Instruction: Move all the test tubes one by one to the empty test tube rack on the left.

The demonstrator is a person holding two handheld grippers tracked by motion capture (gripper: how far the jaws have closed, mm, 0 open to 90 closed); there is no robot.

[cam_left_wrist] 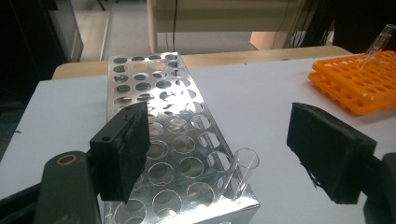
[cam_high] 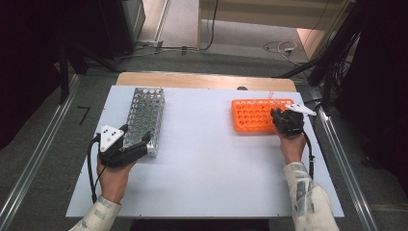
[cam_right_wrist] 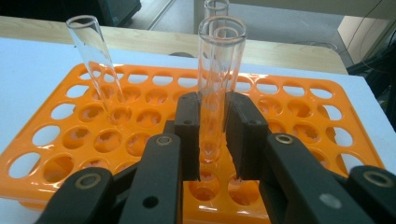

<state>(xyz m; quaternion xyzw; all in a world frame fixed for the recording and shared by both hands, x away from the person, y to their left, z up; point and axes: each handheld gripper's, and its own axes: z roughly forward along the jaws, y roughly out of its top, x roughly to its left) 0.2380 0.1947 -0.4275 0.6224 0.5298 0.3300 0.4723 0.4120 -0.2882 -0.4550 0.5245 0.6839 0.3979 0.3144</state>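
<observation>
Over the orange rack (cam_right_wrist: 70,140), the right gripper (cam_right_wrist: 213,135) has its jaws clamped on an upright glass tube (cam_right_wrist: 219,70) standing in one hole. Well apart, the left gripper (cam_left_wrist: 224,158) rests with jaws spread wide around the near end of a metal rack (cam_left_wrist: 163,140).

place: lab-style test bench | evidence: perforated shiny metal tube rack (cam_high: 144,118); orange plastic tube rack (cam_high: 254,115); clear glass test tubes (cam_right_wrist: 219,84); white tabletop (cam_high: 202,159); floor cables (cam_high: 281,47)

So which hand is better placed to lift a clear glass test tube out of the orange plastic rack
Right. The right gripper is already shut on a clear glass test tube standing in the orange plastic rack. The left gripper is open at the perforated metal rack.
</observation>
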